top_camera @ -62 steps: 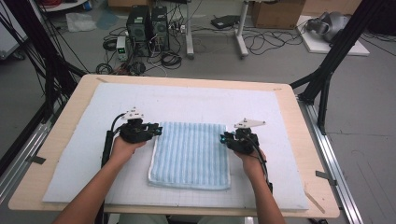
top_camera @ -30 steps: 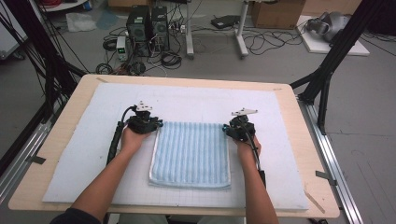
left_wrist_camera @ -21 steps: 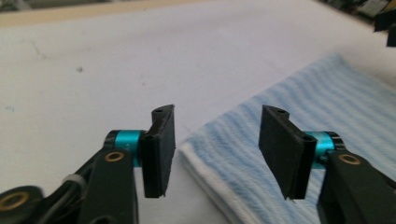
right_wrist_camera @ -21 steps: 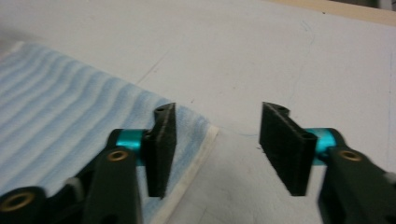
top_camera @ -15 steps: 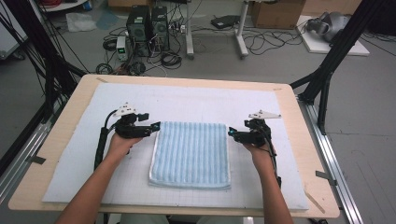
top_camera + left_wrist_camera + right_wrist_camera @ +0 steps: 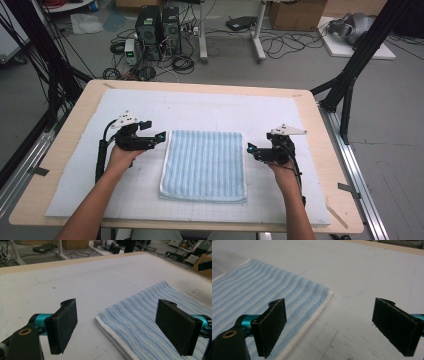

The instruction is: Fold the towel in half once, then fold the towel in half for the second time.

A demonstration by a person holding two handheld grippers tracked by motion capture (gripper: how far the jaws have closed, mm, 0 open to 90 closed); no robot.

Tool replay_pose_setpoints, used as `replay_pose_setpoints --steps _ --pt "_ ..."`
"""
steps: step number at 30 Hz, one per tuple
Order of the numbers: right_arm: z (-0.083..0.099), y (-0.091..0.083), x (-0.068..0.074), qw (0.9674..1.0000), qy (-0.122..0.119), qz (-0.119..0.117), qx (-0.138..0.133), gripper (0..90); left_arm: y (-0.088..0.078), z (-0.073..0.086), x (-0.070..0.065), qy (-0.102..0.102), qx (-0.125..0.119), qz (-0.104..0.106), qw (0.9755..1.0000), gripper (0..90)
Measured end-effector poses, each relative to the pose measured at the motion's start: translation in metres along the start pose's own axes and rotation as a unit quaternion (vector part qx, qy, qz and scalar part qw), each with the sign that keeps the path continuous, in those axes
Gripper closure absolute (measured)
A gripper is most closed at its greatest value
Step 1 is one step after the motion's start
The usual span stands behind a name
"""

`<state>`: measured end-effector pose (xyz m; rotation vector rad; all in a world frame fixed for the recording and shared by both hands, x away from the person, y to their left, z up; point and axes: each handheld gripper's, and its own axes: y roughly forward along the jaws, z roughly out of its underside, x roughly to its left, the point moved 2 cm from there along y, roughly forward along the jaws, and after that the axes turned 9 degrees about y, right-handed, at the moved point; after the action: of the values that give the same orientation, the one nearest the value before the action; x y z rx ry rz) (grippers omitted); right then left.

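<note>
The folded blue towel (image 6: 204,165) lies flat mid-tabletop (image 6: 320,200) on the white mat (image 6: 210,107). Your left tongs (image 6: 159,136) and right tongs (image 6: 249,149) flank its far corners, both spread wide, gripping nothing.

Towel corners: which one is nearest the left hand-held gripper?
The far-left corner of the towel, right beside the left hand-held gripper. The near corners lie closer to the person, and the far-right one is by the right hand-held gripper.
</note>
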<state>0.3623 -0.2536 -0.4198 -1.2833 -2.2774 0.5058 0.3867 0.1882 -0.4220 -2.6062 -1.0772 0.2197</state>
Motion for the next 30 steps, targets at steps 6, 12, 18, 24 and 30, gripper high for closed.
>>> replay_pose_setpoints --steps 6,12,18,24,30 --pt "-0.003 -0.002 0.000 1.0000 0.002 0.000 -0.002 11.2 0.000 0.001 0.000 -0.002 0.003 0.001 1.0000 18.3" --pt "-0.002 -0.001 0.001 1.0000 -0.003 0.000 -0.001 11.2 0.002 0.001 0.001 -0.004 0.002 -0.001 1.0000 18.3" --pt "-0.001 0.000 0.000 1.0000 0.001 0.001 0.003 11.2 0.006 0.000 0.007 -0.014 0.006 -0.009 0.9998 18.3" --pt "0.001 0.002 0.003 1.0000 0.000 -0.003 0.003 11.2 0.014 -0.002 0.015 -0.020 0.025 -0.018 0.9993 18.4" --pt "0.003 0.005 0.005 0.9999 -0.011 -0.007 0.011 11.2 0.024 0.002 0.021 -0.020 0.048 -0.028 0.9982 22.6"
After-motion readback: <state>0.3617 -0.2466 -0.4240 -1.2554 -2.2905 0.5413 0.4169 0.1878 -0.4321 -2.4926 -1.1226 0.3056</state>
